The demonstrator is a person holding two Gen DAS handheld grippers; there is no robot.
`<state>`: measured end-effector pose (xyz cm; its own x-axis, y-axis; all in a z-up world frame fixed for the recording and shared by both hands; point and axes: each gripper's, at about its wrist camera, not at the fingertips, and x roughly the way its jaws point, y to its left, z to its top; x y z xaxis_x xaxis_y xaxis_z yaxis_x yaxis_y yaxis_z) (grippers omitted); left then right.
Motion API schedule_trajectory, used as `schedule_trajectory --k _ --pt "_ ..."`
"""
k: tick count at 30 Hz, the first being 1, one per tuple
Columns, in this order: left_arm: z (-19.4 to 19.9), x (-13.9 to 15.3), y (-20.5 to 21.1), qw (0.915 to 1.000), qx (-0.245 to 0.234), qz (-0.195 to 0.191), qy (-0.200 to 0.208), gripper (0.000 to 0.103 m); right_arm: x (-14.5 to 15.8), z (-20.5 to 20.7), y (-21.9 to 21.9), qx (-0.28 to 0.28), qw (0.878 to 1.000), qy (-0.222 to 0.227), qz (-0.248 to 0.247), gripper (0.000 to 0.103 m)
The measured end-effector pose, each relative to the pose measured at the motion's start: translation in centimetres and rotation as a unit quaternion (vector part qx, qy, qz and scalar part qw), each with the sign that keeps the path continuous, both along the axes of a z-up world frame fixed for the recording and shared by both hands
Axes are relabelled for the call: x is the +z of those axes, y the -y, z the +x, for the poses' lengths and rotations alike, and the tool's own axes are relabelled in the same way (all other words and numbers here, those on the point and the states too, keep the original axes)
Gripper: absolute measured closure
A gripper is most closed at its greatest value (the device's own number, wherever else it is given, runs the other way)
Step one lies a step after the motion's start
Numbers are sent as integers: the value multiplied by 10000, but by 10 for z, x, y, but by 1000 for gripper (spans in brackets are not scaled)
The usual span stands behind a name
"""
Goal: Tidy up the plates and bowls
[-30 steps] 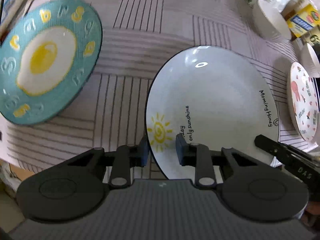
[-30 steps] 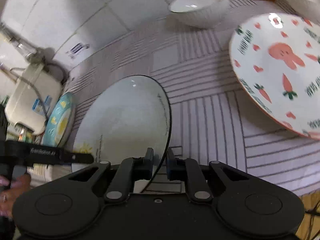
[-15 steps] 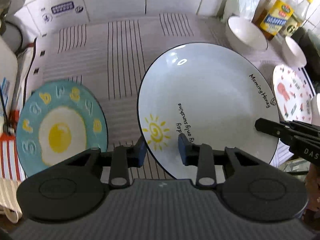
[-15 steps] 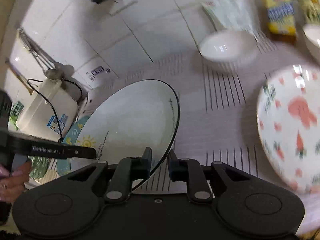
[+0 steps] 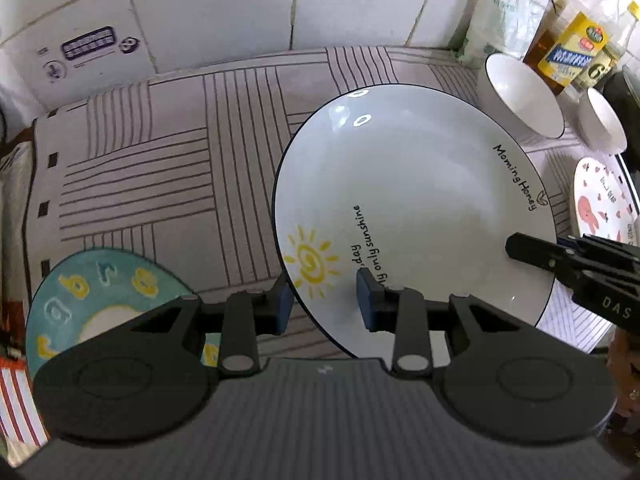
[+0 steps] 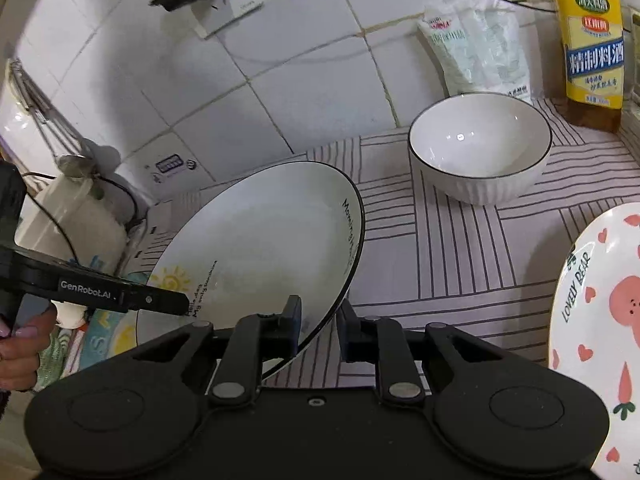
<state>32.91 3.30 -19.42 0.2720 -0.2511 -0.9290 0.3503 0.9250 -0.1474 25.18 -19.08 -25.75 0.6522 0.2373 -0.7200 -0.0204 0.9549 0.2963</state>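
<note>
A white sunshine plate (image 5: 416,200) with a black rim and a yellow sun is held in the air over the striped cloth. My left gripper (image 5: 323,300) is shut on its near-left rim. My right gripper (image 6: 319,322) is shut on its opposite rim, the plate (image 6: 260,248) tilted in that view. A teal egg plate (image 5: 92,300) lies low at the left. A rabbit plate (image 6: 596,328) lies at the right. A large white bowl (image 6: 480,148) stands by the wall, a smaller bowl (image 5: 604,124) beyond it.
Oil and sauce bottles (image 5: 572,48) and a white bag (image 6: 480,48) stand against the tiled wall at the back right. A white appliance with cords (image 6: 80,220) stands at the left. A striped cloth (image 5: 160,168) covers the counter.
Both grippers have lifted the sunshine plate up off the cloth and tipped the view toward the wall. The teal plate now lies lower in the left view.
</note>
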Motion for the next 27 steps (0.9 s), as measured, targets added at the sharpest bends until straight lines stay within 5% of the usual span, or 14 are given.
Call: schedule_trajectory --k 10,14,27 --pt "17 -23 4 9994 -67 -29 -331 73 -22 11 -5 -516 9981 -241 -232 77" --pt "16 -34 -1 9973 113 -225 -687 74 -24 12 -14 -708 9946 -471 -590 68" --pt "-33 43 -23 9986 117 -396 -318 61 54 -37 -37 -592 9946 -25 -847 48"
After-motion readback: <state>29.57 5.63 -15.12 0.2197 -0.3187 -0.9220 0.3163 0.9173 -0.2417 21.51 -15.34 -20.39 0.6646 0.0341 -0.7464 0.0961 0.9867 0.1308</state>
